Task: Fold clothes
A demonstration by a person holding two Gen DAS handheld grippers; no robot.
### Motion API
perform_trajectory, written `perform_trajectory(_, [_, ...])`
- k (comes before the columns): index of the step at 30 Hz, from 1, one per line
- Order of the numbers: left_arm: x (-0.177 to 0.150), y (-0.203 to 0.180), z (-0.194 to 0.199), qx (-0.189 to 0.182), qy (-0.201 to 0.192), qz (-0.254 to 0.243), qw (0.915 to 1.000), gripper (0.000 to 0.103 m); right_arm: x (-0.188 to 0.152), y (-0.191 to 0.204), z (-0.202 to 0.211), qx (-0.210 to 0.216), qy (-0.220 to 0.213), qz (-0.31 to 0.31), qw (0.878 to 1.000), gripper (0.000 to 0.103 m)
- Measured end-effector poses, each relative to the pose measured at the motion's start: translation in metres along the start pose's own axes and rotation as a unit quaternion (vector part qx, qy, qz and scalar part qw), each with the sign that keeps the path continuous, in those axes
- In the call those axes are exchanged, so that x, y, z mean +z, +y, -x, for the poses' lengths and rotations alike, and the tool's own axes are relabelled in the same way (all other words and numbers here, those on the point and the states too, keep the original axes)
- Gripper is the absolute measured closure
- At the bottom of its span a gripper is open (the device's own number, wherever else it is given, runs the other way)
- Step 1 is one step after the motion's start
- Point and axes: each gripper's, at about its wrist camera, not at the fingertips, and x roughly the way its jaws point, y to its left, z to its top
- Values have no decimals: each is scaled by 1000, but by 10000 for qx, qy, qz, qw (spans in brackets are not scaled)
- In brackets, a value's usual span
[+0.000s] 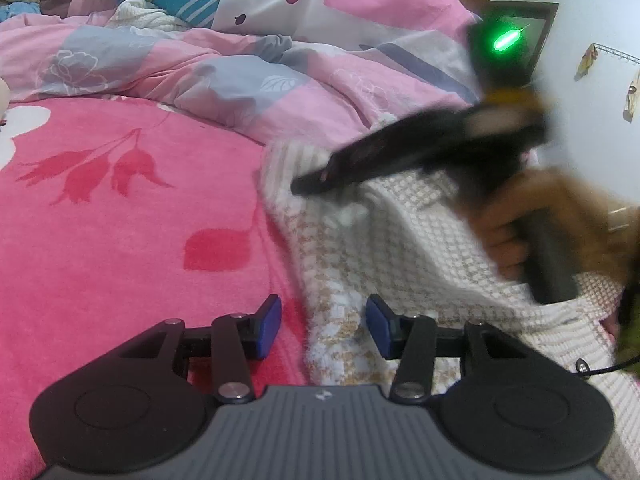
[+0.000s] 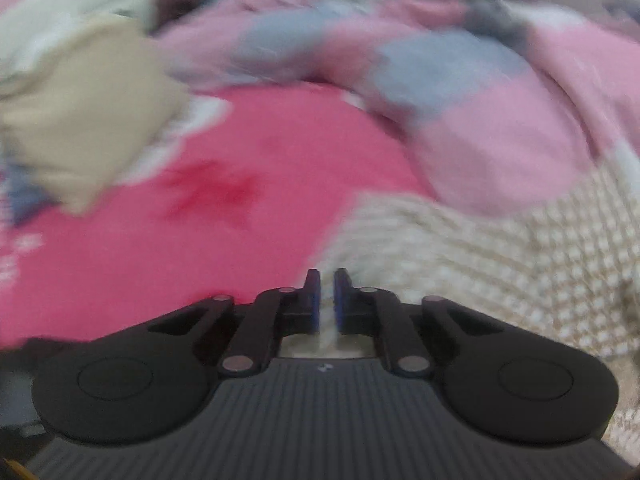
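A cream waffle-knit garment (image 1: 400,248) lies on the pink flowered blanket (image 1: 120,220) to the right. My left gripper (image 1: 323,326) is open and low over the garment's left edge, one blue pad over the blanket and the other over the knit, with nothing between them. In the left wrist view my right gripper (image 1: 308,186) is blurred and held by a hand (image 1: 500,240); its tip is at the garment's far left edge. The right wrist view is also blurred. There, my right gripper (image 2: 327,304) is nearly shut, with a thin pale strip of the garment (image 2: 480,264) between its pads.
A crumpled pink and grey quilt (image 1: 240,80) is heaped along the far side of the bed, with pillows behind it. Beige folded clothes (image 2: 80,120) sit at the left on the blanket. A wall and a dark screen (image 1: 532,36) are at the far right.
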Motion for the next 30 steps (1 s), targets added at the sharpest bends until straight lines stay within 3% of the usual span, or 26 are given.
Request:
perform_trajectory(3, [0, 1, 0, -11, -3, 7, 10000, 54, 1, -20, -16, 97, -301, -507, 9982, 103])
perform_trajectory(8, [0, 1, 1, -15, -5, 8, 10000, 54, 9, -26, -31, 136, -508, -713, 9961, 103])
perform_trajectory(10, [0, 1, 1, -16, -2, 6, 10000, 54, 8, -40, -29, 163, -699, -1172, 9905, 103])
perform_trajectory(16, [-1, 9, 1, -176, -19, 190, 9997, 54, 10, -67, -26, -323, -1038, -2204, 9693, 103])
perform_trajectory(24, [2, 24, 4, -487, -35, 675, 9965, 55, -26, -71, 193, -1206, -2148, -1878, 9508, 99])
perform_trajectory(26, [4, 29, 7, -541, -92, 864, 9948, 55, -45, -62, 264, -1642, -2284, -1617, 9459, 99])
perform_trajectory(27, [6, 33, 10, -569, -152, 968, 9936, 55, -53, -57, 279, -1769, -2256, -1518, 9459, 99])
perform_trajectory(30, [10, 42, 18, -595, -338, 1248, 9898, 55, -72, -50, 262, -1731, -2025, -1415, 9534, 98])
